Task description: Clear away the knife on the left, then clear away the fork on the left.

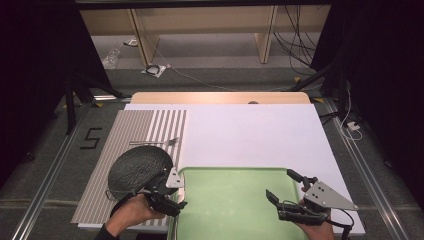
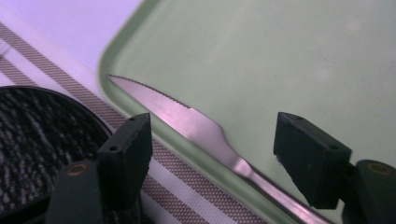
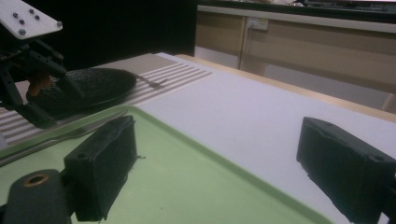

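White table (image 1: 250, 132) lying under high view, striped mat (image 1: 127, 145) at left, green tray (image 1: 235, 200) at near edge. Left gripper (image 1: 172, 197) hovering at tray's left rim beside black plate (image 1: 137, 167); right gripper (image 1: 285, 192) hanging over tray's right side, jaws standing wide, nothing between.

Left gripper view: knife (image 2: 187, 123) lying along tray's left rim, passing between wide-spread jaws, pads not touching it.

Right gripper view: knife (image 3: 60, 135) resting on tray's far rim, beyond right gripper's left jaw; fork (image 3: 154, 84) lying on mat behind plate.
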{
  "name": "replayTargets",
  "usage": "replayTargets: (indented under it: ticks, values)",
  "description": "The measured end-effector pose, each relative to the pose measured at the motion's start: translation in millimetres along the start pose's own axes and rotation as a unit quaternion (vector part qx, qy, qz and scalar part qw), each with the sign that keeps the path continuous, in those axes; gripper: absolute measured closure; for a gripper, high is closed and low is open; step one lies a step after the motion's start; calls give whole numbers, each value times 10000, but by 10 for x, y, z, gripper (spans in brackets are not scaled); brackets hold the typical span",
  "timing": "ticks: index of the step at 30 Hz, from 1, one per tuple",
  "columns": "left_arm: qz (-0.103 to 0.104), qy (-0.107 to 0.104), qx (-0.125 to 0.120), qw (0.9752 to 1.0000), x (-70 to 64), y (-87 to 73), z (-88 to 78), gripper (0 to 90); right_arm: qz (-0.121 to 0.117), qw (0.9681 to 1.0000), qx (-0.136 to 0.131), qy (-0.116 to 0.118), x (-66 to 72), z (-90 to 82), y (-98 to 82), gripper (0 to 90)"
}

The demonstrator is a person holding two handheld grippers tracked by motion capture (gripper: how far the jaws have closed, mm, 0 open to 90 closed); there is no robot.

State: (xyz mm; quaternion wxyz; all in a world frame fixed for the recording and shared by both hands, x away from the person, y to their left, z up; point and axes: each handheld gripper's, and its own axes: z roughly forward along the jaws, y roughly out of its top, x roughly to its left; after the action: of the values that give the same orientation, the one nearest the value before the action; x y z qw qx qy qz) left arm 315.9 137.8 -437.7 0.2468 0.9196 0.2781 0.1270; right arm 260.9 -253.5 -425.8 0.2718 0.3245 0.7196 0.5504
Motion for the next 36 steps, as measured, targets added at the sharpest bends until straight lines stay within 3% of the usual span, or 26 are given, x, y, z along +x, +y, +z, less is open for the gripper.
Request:
replayTargets:
  ticks: [9, 15, 23, 36]
  values:
    - [-333, 287, -294, 9986, 196, -34, -108, 192, 4, 10000, 49, -2, -1, -10, 1, 129]
    - [-543, 326, -450, 9970, 330, -64, -208, 192, 10, 10000, 22, 1, -1, -7, -3, 129]
    - [-800, 543, -608, 9935, 482, -117, -322, 195, -7, 10000, 18, -5, -1, -10, -3, 129]
    - [-1135, 813, -750, 9873, 670, -217, -377, 193, -7, 10000, 24, -3, -3, -3, -6, 129]
